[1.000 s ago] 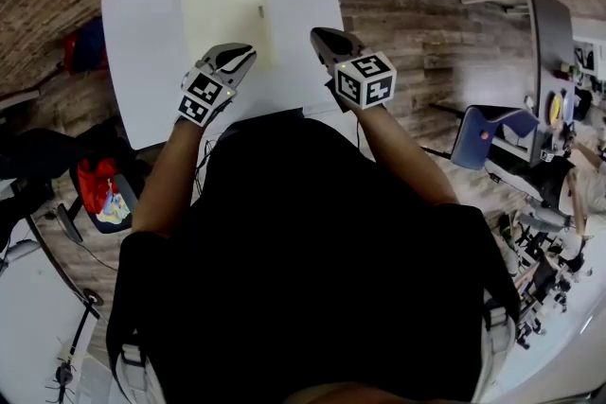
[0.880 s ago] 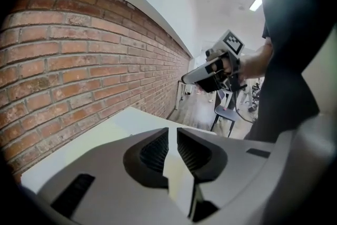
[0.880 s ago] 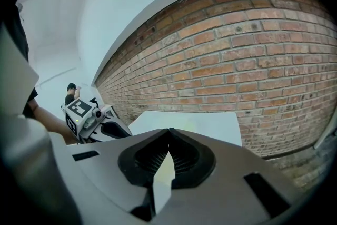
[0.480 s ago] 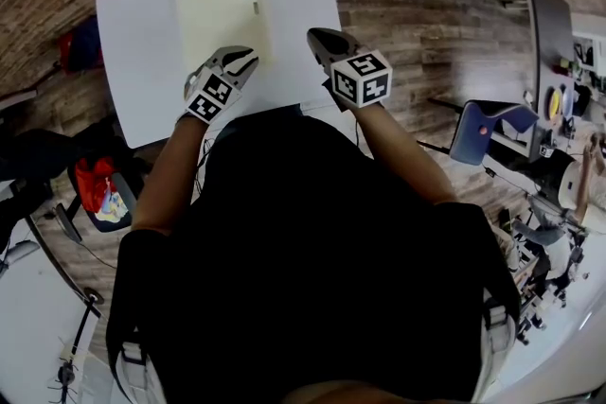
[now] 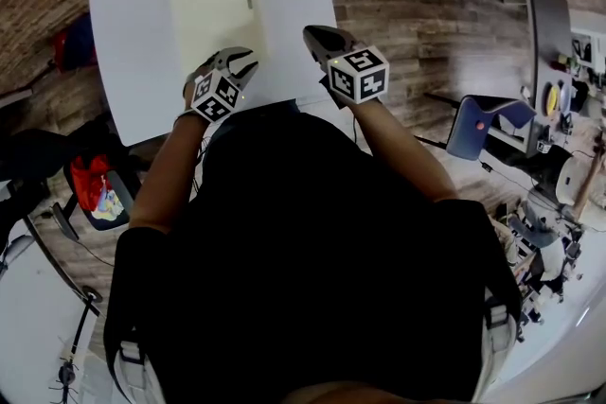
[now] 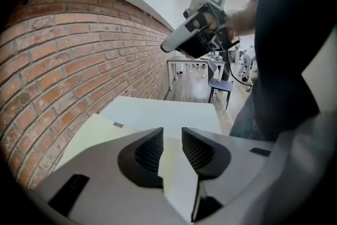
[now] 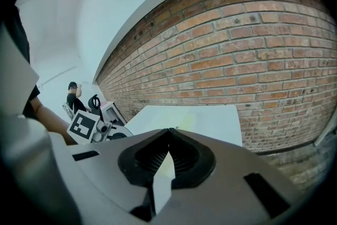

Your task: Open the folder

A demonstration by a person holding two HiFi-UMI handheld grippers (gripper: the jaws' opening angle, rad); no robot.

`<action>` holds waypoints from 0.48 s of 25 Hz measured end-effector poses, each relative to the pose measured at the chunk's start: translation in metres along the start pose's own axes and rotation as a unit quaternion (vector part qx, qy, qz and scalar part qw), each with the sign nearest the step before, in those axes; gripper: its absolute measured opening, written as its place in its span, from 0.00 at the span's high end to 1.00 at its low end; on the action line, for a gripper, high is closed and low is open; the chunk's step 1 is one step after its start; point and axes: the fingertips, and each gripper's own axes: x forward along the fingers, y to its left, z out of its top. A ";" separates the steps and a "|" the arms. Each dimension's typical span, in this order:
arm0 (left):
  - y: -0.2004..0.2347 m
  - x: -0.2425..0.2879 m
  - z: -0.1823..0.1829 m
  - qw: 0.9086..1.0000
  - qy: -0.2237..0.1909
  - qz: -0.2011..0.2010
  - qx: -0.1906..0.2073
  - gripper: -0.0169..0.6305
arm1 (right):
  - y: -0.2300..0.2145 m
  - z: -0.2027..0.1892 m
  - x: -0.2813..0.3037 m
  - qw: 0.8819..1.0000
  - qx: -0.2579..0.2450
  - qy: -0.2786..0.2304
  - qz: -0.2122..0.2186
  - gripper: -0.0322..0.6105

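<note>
The left hand-held gripper (image 5: 239,61) has sunk toward the tabletop (image 5: 133,43) and rolled, so its marker cube (image 5: 216,95) sits at a new angle. Its jaws have just been opening: nearly together before, they now stand apart with nothing between them, poised just at the near edge of the pale folder (image 5: 213,5).

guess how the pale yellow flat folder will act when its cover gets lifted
The pale yellow flat folder looks thin and lies flush on the white table, so it is probably light and its cover may flex. On that smooth top it could slide when pushed.
</note>
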 end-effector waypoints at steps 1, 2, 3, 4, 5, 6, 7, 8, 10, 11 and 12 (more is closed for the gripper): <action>-0.003 0.003 -0.002 1.000 0.007 -0.001 0.006 0.79 | -0.001 0.000 -0.002 1.000 0.001 0.000 0.001 0.91; -0.005 0.006 -0.003 1.000 0.014 -0.001 0.012 0.78 | -0.002 0.000 -0.004 1.000 0.001 0.001 0.001 0.91; -0.007 0.009 -0.004 1.000 0.021 -0.002 0.018 0.77 | -0.003 0.000 -0.006 1.000 0.000 0.001 0.001 0.91; -0.008 0.012 -0.005 0.999 0.027 -0.003 0.025 0.77 | -0.004 0.000 -0.008 1.000 0.000 0.002 0.001 0.91; -0.010 0.014 -0.007 0.999 0.034 -0.005 0.032 0.76 | -0.006 0.000 -0.009 1.000 0.001 0.003 0.001 0.91; -0.011 0.016 -0.009 0.998 0.039 -0.005 0.040 0.75 | -0.006 -0.002 -0.009 1.000 0.003 0.004 0.001 0.91; -0.013 0.018 -0.011 0.998 0.044 -0.004 0.047 0.75 | -0.007 -0.003 -0.010 1.000 0.005 0.005 0.002 0.91; -0.013 0.020 -0.013 0.998 0.047 -0.002 0.052 0.74 | -0.007 -0.005 -0.009 1.000 0.007 0.005 0.002 0.91; -0.013 0.022 -0.017 0.997 0.052 0.004 0.059 0.73 | -0.006 -0.007 -0.008 1.000 0.011 0.007 0.002 0.91; -0.012 0.024 -0.019 0.996 0.056 0.006 0.063 0.73 | -0.006 -0.008 -0.007 1.000 0.012 0.007 0.003 0.91; -0.013 0.026 -0.021 0.996 0.061 0.007 0.067 0.72 | -0.006 -0.009 -0.007 1.000 0.013 0.008 0.003 0.91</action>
